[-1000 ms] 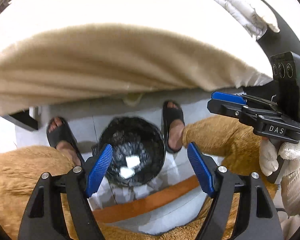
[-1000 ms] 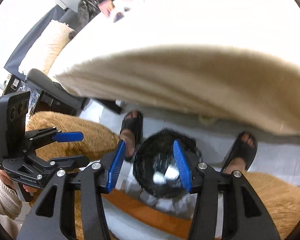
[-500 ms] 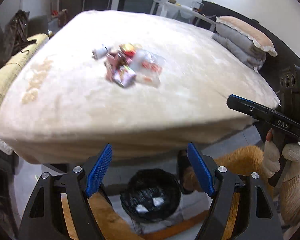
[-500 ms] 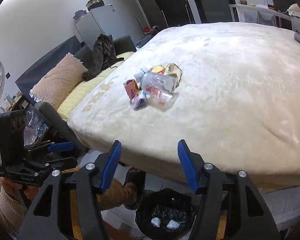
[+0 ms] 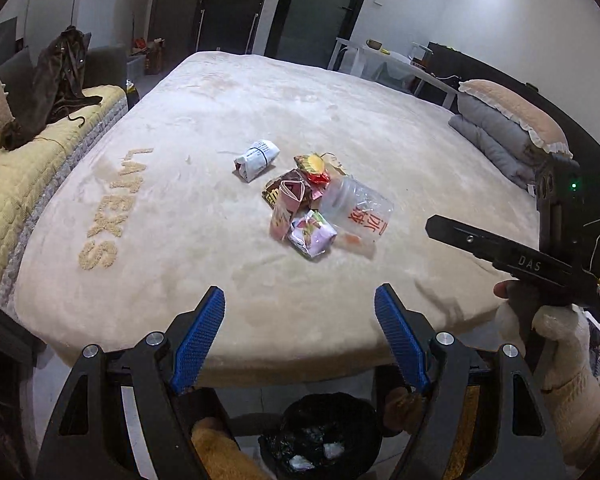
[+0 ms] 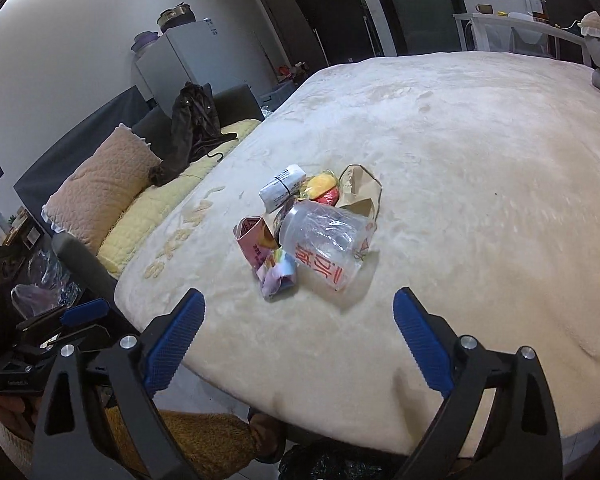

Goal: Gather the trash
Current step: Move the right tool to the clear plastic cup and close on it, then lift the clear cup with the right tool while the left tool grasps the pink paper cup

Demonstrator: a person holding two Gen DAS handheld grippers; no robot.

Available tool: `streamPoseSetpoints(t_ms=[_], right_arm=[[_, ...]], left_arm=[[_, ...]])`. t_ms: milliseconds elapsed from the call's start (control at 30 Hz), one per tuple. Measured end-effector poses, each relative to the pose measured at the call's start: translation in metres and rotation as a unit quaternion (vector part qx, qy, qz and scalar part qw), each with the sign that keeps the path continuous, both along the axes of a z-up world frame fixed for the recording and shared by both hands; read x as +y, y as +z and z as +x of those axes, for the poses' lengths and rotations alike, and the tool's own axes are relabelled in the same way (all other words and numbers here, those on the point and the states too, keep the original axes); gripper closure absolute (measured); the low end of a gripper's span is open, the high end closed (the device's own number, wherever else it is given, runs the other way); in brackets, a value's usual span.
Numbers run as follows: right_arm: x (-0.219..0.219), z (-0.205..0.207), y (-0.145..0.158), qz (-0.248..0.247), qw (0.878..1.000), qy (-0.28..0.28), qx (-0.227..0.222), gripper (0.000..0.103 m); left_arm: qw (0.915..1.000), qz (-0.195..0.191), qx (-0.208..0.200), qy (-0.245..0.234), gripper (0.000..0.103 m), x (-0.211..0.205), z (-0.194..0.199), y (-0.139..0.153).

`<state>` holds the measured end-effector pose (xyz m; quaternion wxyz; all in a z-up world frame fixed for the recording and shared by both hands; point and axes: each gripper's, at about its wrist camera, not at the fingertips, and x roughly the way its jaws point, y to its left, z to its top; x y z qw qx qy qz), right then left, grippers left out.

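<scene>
A small heap of trash lies in the middle of the cream bed (image 5: 180, 240): a clear plastic cup (image 5: 358, 210) with red print, a pink carton (image 5: 286, 204), a crumpled wrapper (image 5: 312, 234), a red-yellow wrapper (image 5: 314, 166) and a white banded packet (image 5: 256, 159). The cup (image 6: 324, 246) and packet (image 6: 282, 188) show in the right wrist view too. My left gripper (image 5: 300, 336) is open and empty at the bed's near edge. My right gripper (image 6: 300, 334) is open and empty, short of the heap. A black-lined bin (image 5: 324, 436) with white scraps stands on the floor below.
Stacked pillows (image 5: 508, 128) lie at the bed's right side. A yellow-covered sofa (image 6: 140, 216) with a cushion and dark jacket (image 6: 192, 128) runs along the left. My legs in fuzzy orange trousers (image 6: 204, 436) are beside the bin.
Both grippers have risen from above the bin to bed level and tilted up toward the trash heap. The right gripper's jaws have opened wider.
</scene>
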<state>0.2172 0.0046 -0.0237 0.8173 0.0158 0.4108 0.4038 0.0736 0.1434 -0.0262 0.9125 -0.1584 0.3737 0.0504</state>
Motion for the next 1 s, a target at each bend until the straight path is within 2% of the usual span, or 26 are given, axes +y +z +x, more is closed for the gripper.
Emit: streamPoseSetpoints(t_ms=[267,633,700,733,800,1000], right_arm=[[0.041,0.039,-0.025,-0.01,0.998,-0.043,0.043,0.009],[0.072,0.065,-0.049,-0.034,0.993,-0.091,0.061,0.009],[0.071,0.068,-0.051,-0.034,0.993,-0.095,0.061,0.017],[0.07,0.069,-0.053,-0.034,0.993,-0.095,0.066,0.026],[0.066,0.069,-0.053,-0.028,0.993,-0.088,0.071,0.028],[0.044,0.053,-0.032,-0.003,0.996,-0.075,0.05,0.031]], left_arm=[[0.9999,-0.005,-0.011,-0.001,0.027,0.026,0.009,-0.006],[0.9998,-0.019,-0.001,0.008,0.027,0.045,0.011,-0.022],[0.9998,-0.018,0.001,0.008,0.027,0.044,0.012,-0.022],[0.9998,-0.016,0.002,0.008,0.027,0.044,0.013,-0.022],[0.9998,-0.015,0.004,0.009,0.027,0.042,0.014,-0.021],[1.0,0.005,0.005,0.005,0.027,0.026,0.02,-0.01]])
